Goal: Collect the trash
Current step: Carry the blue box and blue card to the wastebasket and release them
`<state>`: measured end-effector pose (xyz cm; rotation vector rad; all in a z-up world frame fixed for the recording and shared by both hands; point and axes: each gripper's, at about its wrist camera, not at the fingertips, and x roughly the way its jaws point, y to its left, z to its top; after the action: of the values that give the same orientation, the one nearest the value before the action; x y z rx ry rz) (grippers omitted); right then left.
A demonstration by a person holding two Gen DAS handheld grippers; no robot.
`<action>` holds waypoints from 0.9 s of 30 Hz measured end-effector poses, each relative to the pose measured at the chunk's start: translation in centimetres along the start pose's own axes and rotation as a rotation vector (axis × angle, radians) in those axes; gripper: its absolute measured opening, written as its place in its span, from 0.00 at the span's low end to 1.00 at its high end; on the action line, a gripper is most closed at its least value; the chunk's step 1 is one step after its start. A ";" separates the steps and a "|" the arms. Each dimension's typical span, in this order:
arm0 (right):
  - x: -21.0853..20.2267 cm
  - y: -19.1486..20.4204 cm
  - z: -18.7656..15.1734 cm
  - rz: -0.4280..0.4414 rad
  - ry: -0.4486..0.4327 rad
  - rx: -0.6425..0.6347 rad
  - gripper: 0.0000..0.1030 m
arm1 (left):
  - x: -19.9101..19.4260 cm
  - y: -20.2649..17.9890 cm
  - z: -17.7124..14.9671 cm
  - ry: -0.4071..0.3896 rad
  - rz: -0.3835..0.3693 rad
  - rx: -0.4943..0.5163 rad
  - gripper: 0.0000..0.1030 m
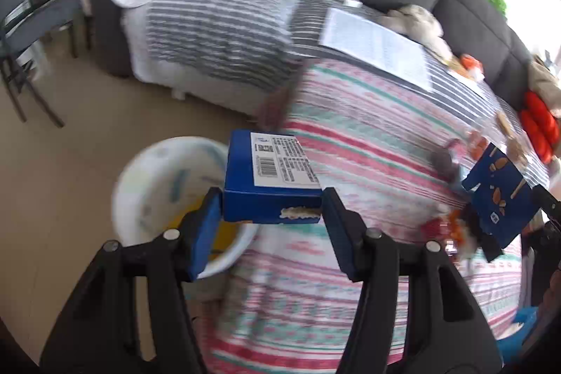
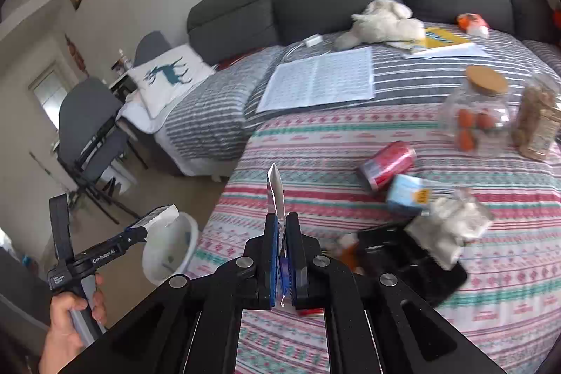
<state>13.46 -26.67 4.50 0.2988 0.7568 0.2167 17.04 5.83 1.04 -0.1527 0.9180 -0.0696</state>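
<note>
Left tool (image 1: 271, 219) clamps blue box (image 1: 270, 172) just beside white bin (image 1: 140, 195), over its far rim. Right tool (image 2: 282, 233) pinches wrapper (image 2: 275, 195) above bed (image 2: 350, 205). Step: binning. Next, likely: centre box over bin, open tool; can (image 2: 385, 163) remains.

"GenRobot.AI" is printed in white along the black body of the left claw (image 2: 138, 233). The blue box (image 1: 271, 177) carries a barcode label whose small print is too blurred to read.
</note>
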 end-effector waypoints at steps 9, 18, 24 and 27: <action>6.7 7.0 -0.7 0.068 0.094 -0.072 0.05 | 1.8 6.5 -0.3 0.038 0.089 -0.074 0.57; 11.3 11.0 -2.0 0.125 0.156 -0.068 0.05 | 3.2 8.0 0.1 0.062 0.130 -0.098 0.93; 13.0 13.2 -2.7 0.158 0.171 -0.080 0.05 | 2.7 8.9 -0.6 0.085 0.237 -0.079 0.95; 14.1 14.1 -2.9 0.173 0.181 -0.084 0.05 | 2.5 9.5 -1.1 0.117 0.279 -0.060 0.96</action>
<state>20.26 -8.75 -1.70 0.2671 0.8987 0.4425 17.65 14.74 -3.13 -0.0750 1.0509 0.2099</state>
